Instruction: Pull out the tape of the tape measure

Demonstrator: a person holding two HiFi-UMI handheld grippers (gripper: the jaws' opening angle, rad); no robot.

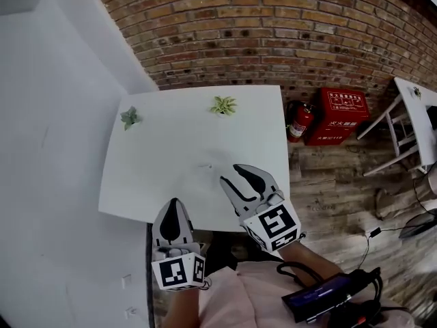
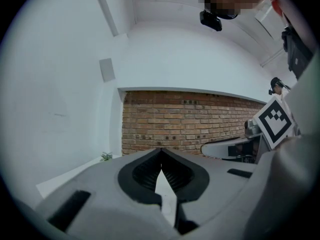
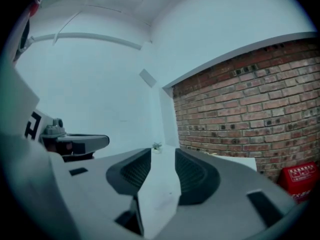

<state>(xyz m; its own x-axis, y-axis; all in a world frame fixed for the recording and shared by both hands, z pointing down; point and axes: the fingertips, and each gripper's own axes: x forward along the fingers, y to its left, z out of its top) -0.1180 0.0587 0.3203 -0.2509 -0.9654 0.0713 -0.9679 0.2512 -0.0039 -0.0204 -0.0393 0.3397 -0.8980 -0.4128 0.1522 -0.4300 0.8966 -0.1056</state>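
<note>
No tape measure shows in any view. In the head view my left gripper [image 1: 174, 203] hangs at the near edge of the white table [image 1: 171, 183], with its jaws pressed together and nothing between them. In the left gripper view the left gripper [image 2: 161, 153] has its tips meeting at a point. My right gripper [image 1: 231, 173] reaches over the table's near right part. Its jaws stand apart around bare tabletop, as the right gripper view shows for the right gripper [image 3: 162, 154]. Both point level toward the brick wall.
Two small potted plants [image 1: 130, 117] [image 1: 222, 105] stand at the table's far edge. A fire extinguisher [image 1: 300, 121] and a red box [image 1: 339, 115] sit on the wooden floor by the brick wall [image 1: 287, 33]. A white wall runs along the left, and white furniture [image 1: 410, 125] stands at the right.
</note>
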